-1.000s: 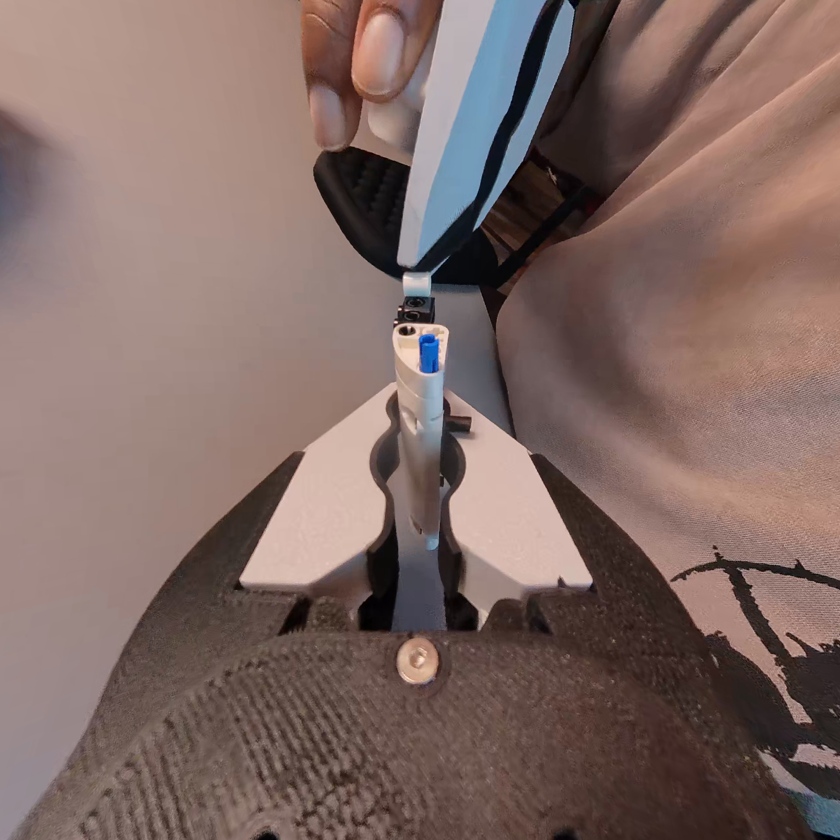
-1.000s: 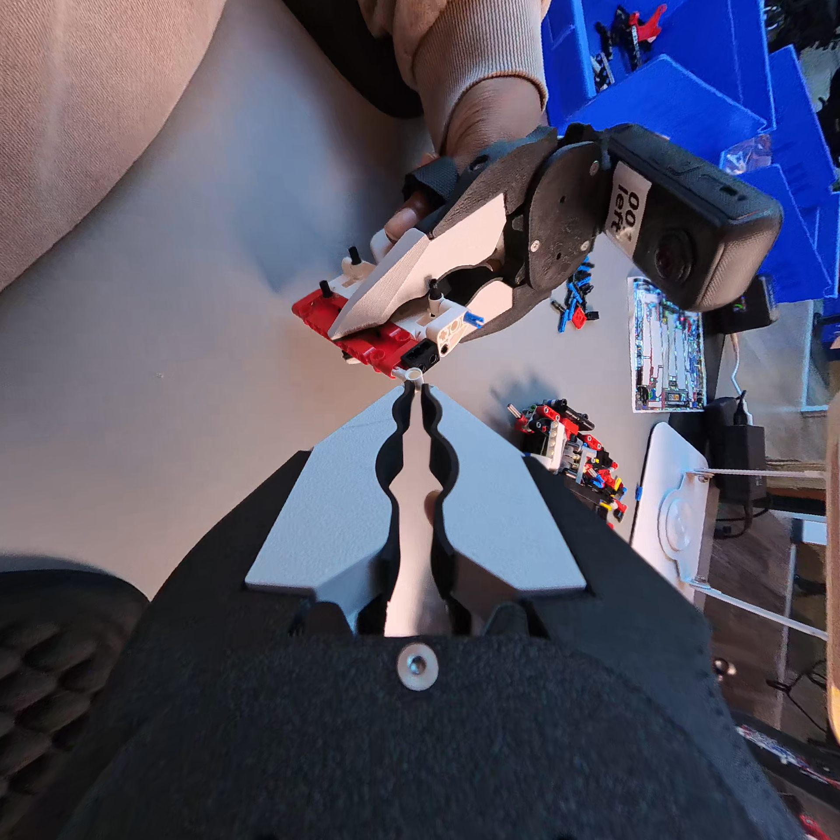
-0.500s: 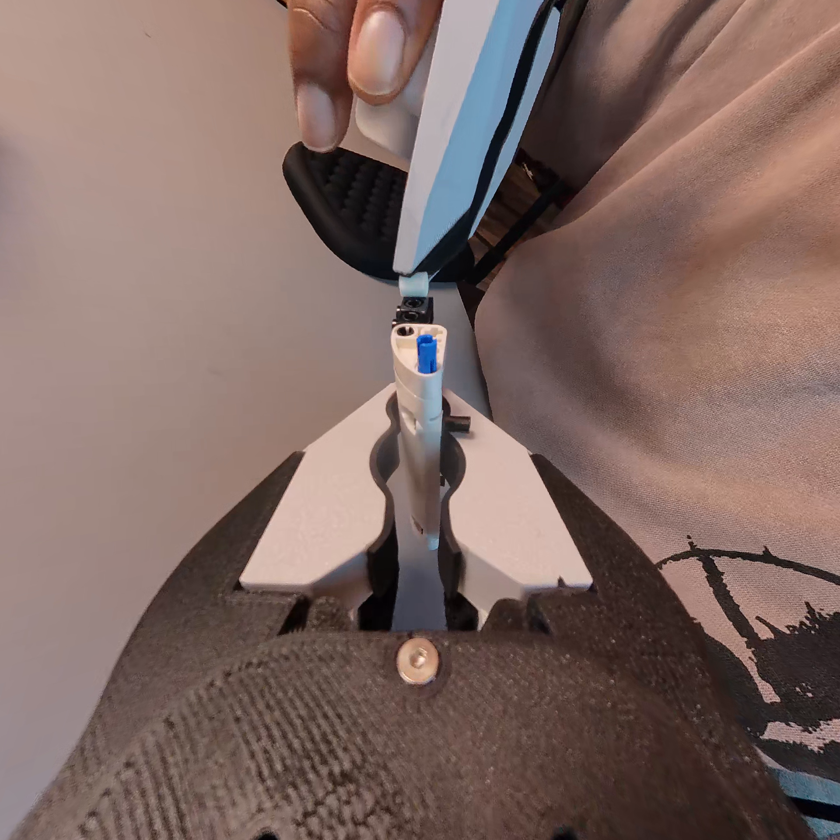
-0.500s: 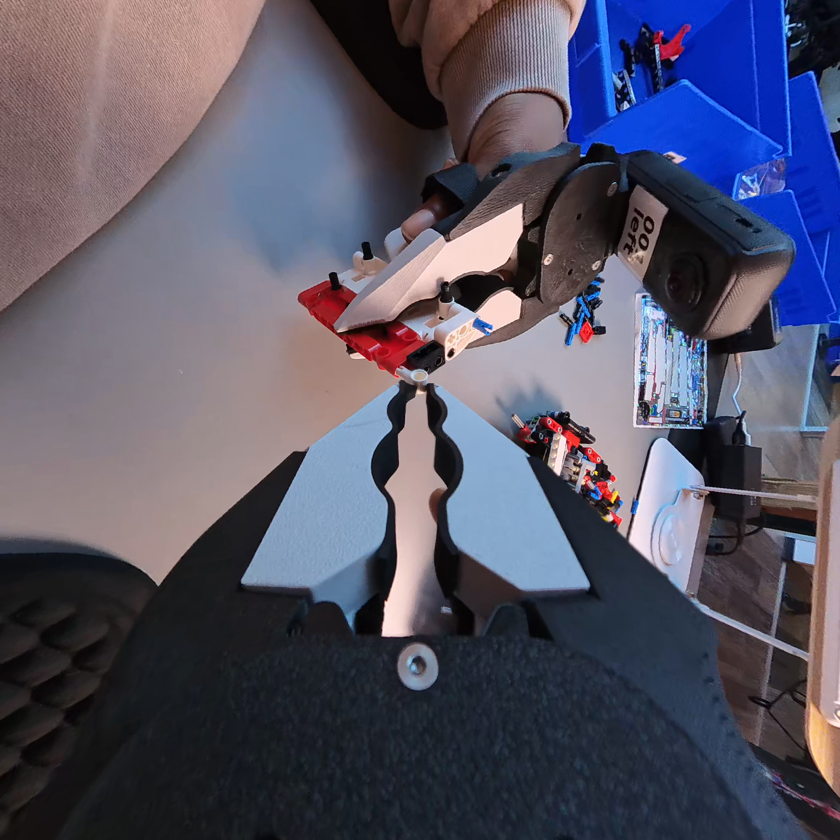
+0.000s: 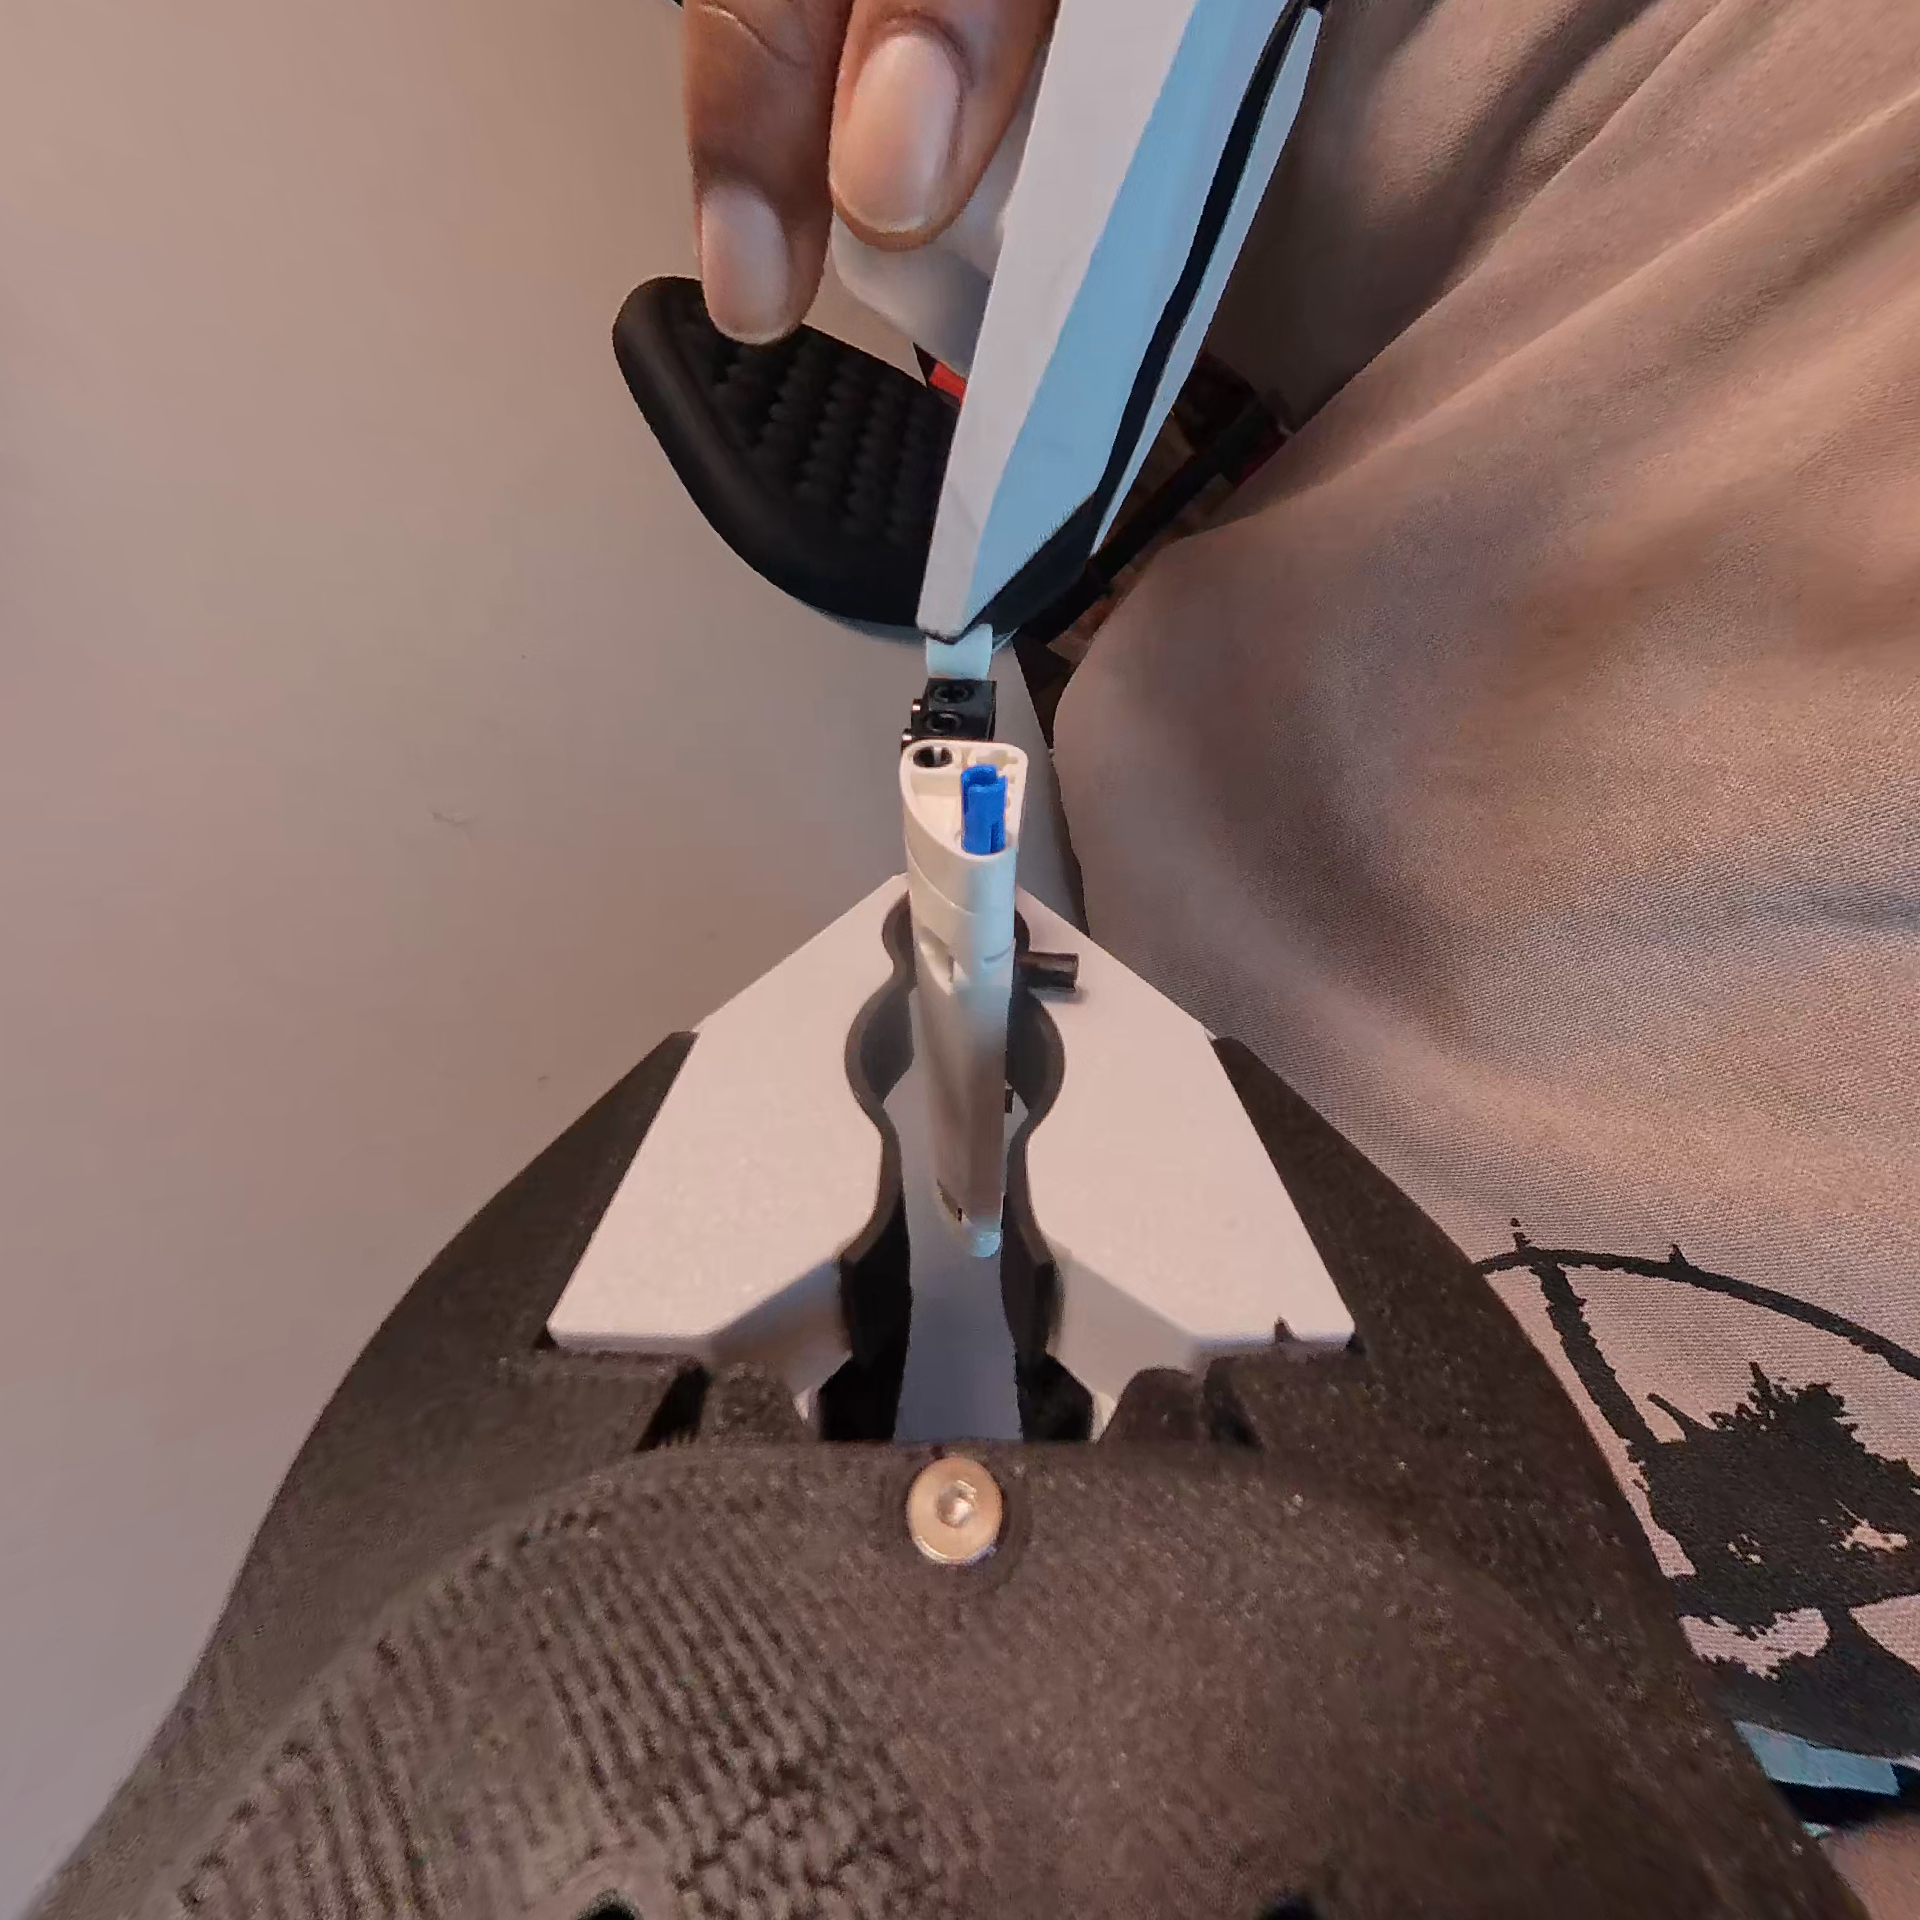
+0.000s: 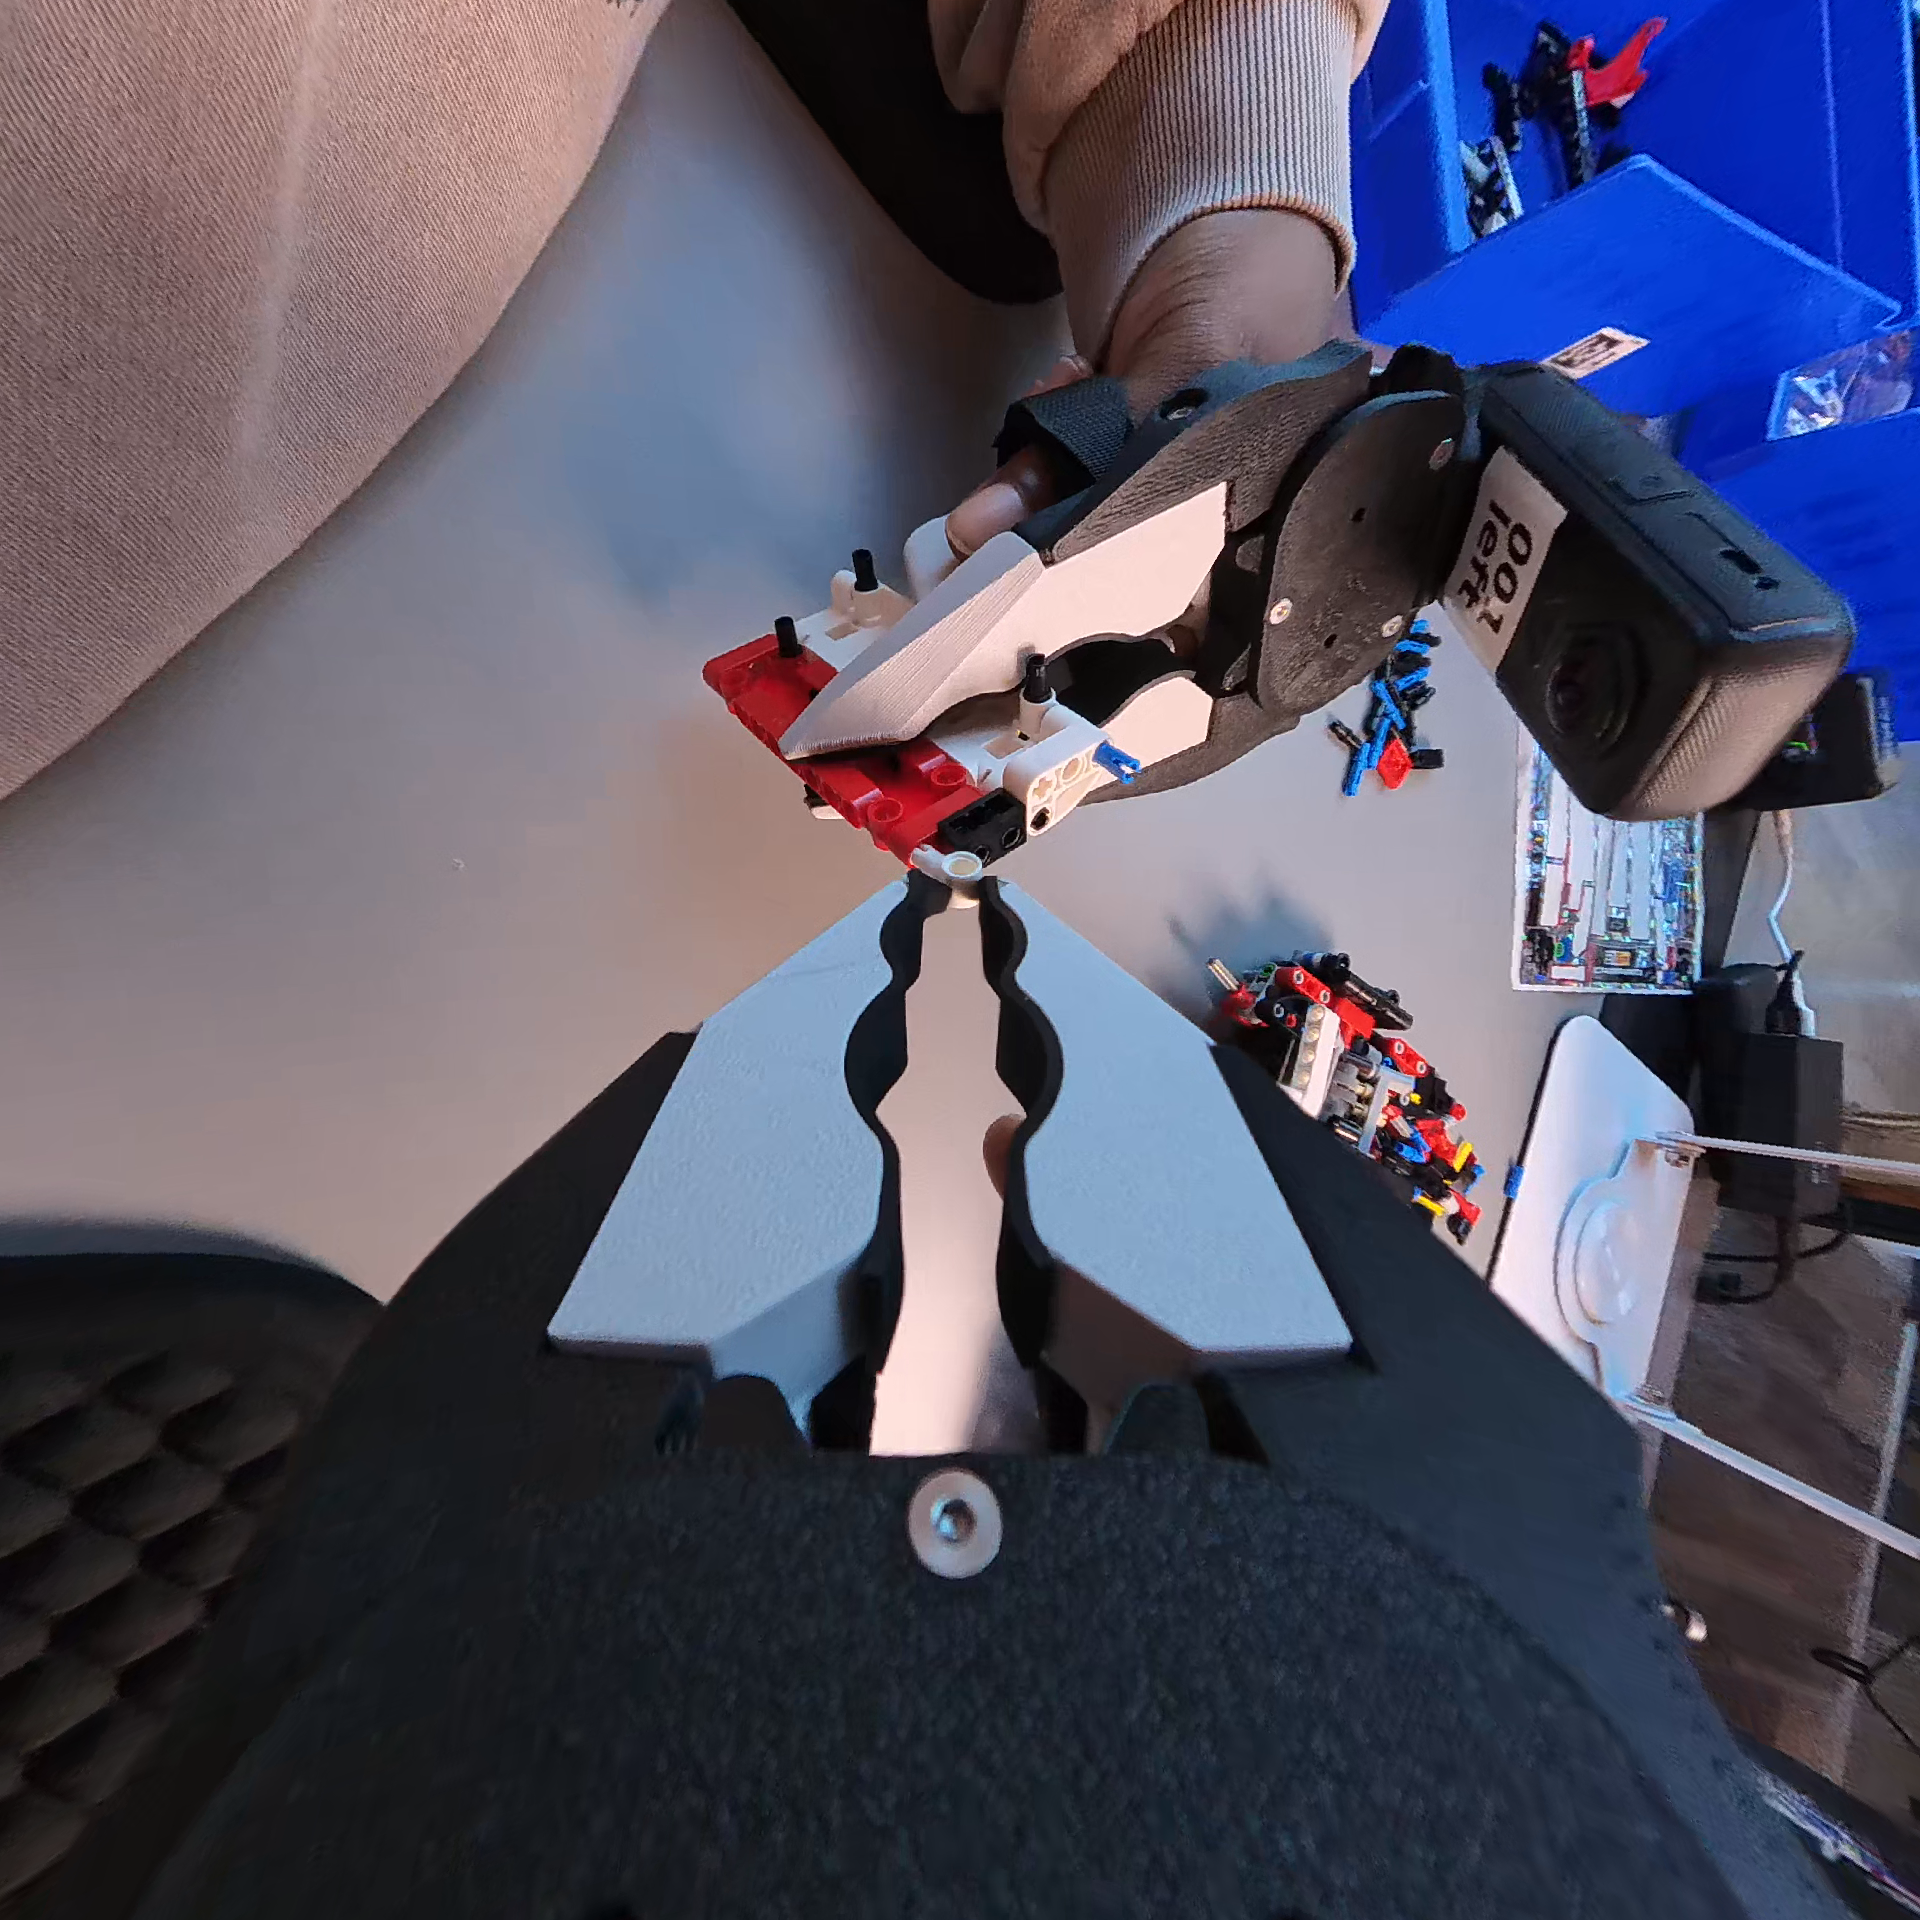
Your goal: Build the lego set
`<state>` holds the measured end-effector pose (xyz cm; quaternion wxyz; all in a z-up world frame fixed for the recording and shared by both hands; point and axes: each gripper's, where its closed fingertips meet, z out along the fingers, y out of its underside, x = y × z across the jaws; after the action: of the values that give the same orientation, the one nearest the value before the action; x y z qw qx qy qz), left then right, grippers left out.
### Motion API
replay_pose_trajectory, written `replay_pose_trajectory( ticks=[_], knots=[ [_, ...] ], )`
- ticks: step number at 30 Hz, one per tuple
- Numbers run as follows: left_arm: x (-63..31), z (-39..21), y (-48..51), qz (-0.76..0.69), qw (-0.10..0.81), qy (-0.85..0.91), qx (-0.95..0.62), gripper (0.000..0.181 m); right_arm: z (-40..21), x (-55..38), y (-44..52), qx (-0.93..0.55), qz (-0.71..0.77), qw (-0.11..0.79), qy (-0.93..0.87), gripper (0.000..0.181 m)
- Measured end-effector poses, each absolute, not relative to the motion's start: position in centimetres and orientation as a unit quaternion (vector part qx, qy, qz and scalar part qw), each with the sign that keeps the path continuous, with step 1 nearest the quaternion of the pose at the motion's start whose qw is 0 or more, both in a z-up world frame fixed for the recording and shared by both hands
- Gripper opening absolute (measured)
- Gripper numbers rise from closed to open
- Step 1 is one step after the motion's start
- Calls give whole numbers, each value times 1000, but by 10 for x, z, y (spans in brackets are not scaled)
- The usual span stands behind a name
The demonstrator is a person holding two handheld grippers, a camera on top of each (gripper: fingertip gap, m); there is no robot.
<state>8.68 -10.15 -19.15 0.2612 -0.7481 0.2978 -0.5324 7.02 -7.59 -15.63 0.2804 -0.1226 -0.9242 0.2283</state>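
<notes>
My left gripper [image 5: 961, 935] is shut on a red and white lego assembly [image 5: 961, 894], seen edge-on, with a blue pin [image 5: 982, 812] and a black brick [image 5: 954, 709] at its far end. In the right wrist view the same assembly [image 6: 894, 758] shows as a red plate with white beams and black pins, held in the left gripper [image 6: 831, 732]. My right gripper [image 6: 951, 883] is shut on a small white round piece [image 6: 958, 864], which touches the black brick [image 6: 982, 821]. The right gripper [image 5: 961, 639] comes down from above in the left wrist view.
On the grey table [image 6: 364, 935] lie a partly built red, black and white lego model [image 6: 1351, 1081], a pile of loose blue and black pins [image 6: 1387, 717] and an instruction sheet [image 6: 1605, 894]. Blue bins [image 6: 1642, 239] stand behind. The person's beige sweater [image 5: 1507, 623] is close by. There is about 5 cm between the tips of the two grippers.
Both grippers have shifted a little together, still meeting at the black brick. The white piece stays pressed at the assembly's end. Both grips are unchanged.
</notes>
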Motion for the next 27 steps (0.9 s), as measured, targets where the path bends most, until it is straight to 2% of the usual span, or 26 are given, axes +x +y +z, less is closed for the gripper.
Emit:
replay_pose_trajectory(
  ticks=[1, 4, 12, 21, 27],
  knots=[
    [87, -192, -102, -532, 261, 299, -748, 8, -156, 71, -76, -122, 230, 276, -925, 8],
    [87, -191, -103, -535, 260, 299, -746, 8, -157, 72, -79, -124, 238, 258, -928, 13],
    [89, -193, -106, -533, 250, 307, -747, 8, -158, 71, -84, -114, 240, 245, -932, 6],
    [86, -175, -108, -576, 269, 288, -716, 8, -147, 67, -82, -136, 265, 278, -913, 5],
    [86, -178, -102, -541, 283, 293, -736, 7, -147, 70, -81, -137, 247, 275, -919, 4]
  ],
)
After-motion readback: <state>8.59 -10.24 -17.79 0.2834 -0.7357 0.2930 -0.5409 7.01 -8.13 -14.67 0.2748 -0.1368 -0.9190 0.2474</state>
